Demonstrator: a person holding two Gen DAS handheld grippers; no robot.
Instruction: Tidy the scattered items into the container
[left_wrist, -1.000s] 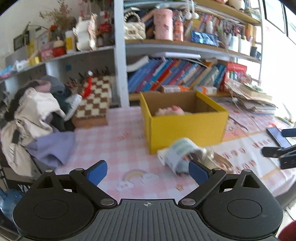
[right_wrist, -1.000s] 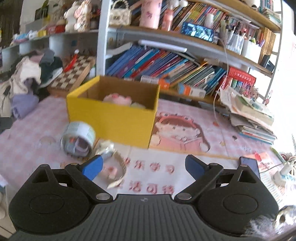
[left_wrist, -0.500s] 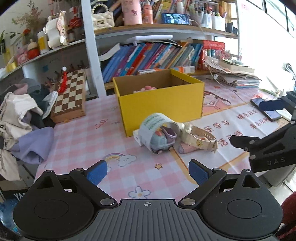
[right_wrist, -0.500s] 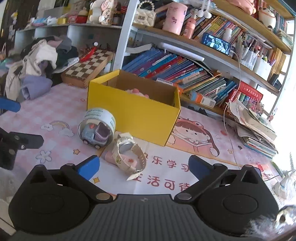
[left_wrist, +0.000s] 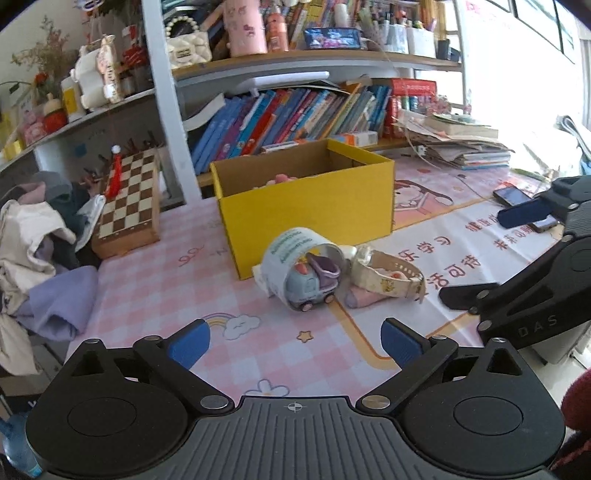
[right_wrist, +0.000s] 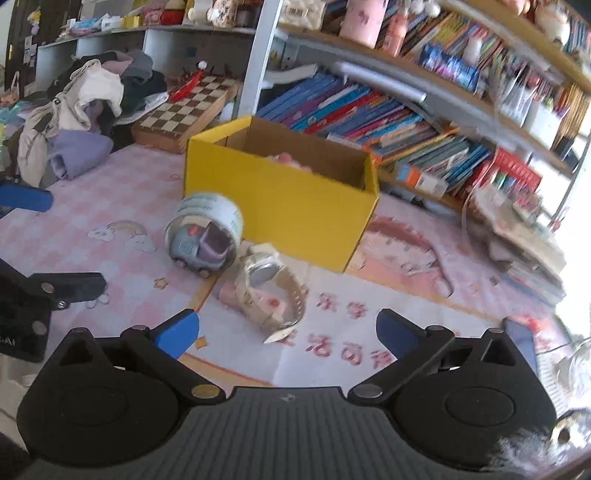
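While the left wrist view looks down along the left claw (left_wrist: 295, 338), its blue-tipped fingers stand spread wide with nothing between them, hanging above the pink checked surface (left_wrist: 155, 295). Ahead of it sits the yellow box (left_wrist: 306, 206), open at the top, with something pink lying inside. Just in front of the box's near left corner lies a roll of tape (left_wrist: 295, 254) on its side, and a small toy car (left_wrist: 310, 288) is tucked into the roll's opening. Right beside the car lies a cream watch (left_wrist: 388, 275), resting on a small pink and lilac thing that I cannot make out. A chessboard (left_wrist: 127, 206) stands left of the box, next to a heap of clothes (left_wrist: 40, 251), and books (left_wrist: 288, 114) fill the shelf behind. The right claw (left_wrist: 517, 254) reaches in from the right edge, its fingers apart. From the right wrist view, the right claw (right_wrist: 288, 332) is also spread as wide as it goes and empty, after its jaws have just been opening. The watch (right_wrist: 271, 291) lies just ahead, between its fingertips' lines but untouched. The tape roll (right_wrist: 210, 218) with the car (right_wrist: 195, 247) lies to the watch's left, against the box (right_wrist: 280, 199). A phone (right_wrist: 521, 343) lies at the right. The left claw's fingers (right_wrist: 26, 197) enter from the left edge.
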